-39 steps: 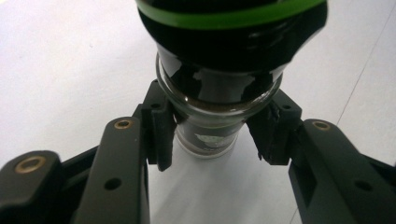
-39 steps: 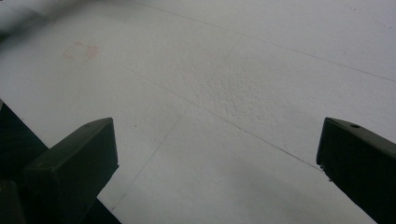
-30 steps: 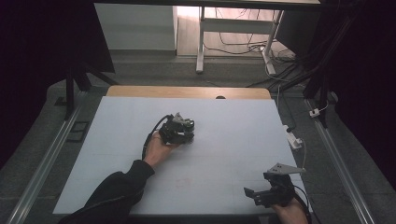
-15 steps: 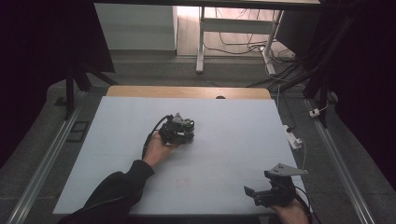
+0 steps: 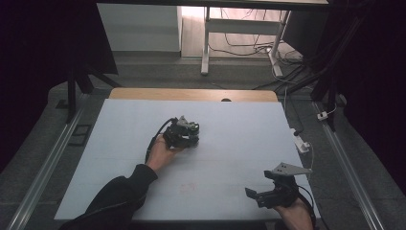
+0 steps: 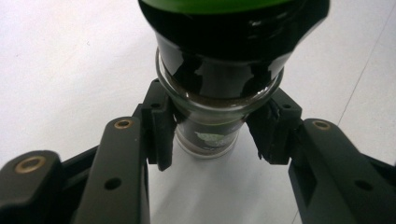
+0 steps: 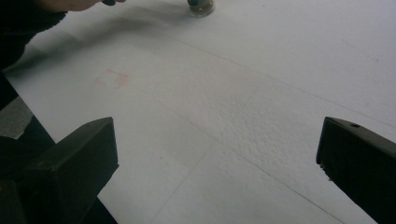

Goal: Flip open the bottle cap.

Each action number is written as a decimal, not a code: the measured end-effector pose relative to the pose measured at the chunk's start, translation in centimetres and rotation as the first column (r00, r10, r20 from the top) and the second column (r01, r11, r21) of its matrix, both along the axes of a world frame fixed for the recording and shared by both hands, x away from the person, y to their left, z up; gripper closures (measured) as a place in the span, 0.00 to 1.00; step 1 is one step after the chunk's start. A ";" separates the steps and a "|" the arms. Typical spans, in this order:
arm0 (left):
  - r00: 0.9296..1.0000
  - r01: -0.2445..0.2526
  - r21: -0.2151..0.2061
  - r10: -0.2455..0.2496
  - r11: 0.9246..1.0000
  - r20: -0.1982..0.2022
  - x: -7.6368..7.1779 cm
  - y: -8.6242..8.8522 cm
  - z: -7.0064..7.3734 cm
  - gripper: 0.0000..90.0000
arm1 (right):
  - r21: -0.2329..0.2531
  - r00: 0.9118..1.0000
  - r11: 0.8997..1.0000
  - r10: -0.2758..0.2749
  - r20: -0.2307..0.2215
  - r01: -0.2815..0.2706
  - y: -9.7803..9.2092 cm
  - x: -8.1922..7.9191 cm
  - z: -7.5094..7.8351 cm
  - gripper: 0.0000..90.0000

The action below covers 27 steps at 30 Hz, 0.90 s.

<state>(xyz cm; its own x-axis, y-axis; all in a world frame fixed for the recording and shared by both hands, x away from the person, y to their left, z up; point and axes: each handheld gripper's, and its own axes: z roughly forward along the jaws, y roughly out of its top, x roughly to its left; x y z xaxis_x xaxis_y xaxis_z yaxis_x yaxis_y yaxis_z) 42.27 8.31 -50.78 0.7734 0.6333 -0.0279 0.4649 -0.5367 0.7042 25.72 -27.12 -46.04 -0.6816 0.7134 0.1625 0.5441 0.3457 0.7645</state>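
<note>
the small glass jar [image 6: 212, 121] with a dark cap and a green top stands on the white table [image 5: 230, 124], a little toward 11 o'clock from the table's middle in the high view. in the left gripper view i look down on it: dark contents below the glass shoulder, a small pale label low on the wall, the base resting on the white surface. from the right gripper view the jar base [image 7: 201, 7] sits far off at 12 o'clock.

my left gripper [image 5: 184, 136] is around it. the jaws stand narrow, one pad at 9 o'clock and one at 3 o'clock of the glass just under the shoulder, and they look to be pressing the glass, so i read it as clamped on the jar, though i can't rule out a hair of slack on the 3 o'clock side.

to do this step well, i judge i should keep the squeeze even and below the shoulder, so the rim acts as a stop, and hold the jar upright; glass is slick, so any lift or slide should go slow and straight.

my right gripper [image 5: 268, 191] hangs at the table's 5 o'clock corner, jaws spread wide over bare surface, holding nothing and well apart from the jar.
</note>
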 end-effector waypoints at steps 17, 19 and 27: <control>1.000 0.000 0.006 0.000 1.000 0.004 -0.1 0.0 0.0 0.59 | -0.010 0.996 0.997 0.071 0.060 -0.070 3.5 1.6 1.1 0.00; 1.000 0.000 0.004 0.000 1.000 0.004 -0.1 0.0 0.0 0.59 | -0.007 0.995 0.997 0.081 0.064 -0.080 4.0 1.9 1.2 0.00; 1.000 0.001 0.002 -0.001 1.000 0.004 -0.1 0.0 -0.1 0.59 | -0.017 0.988 0.992 0.124 0.088 -0.122 5.7 3.2 1.3 0.00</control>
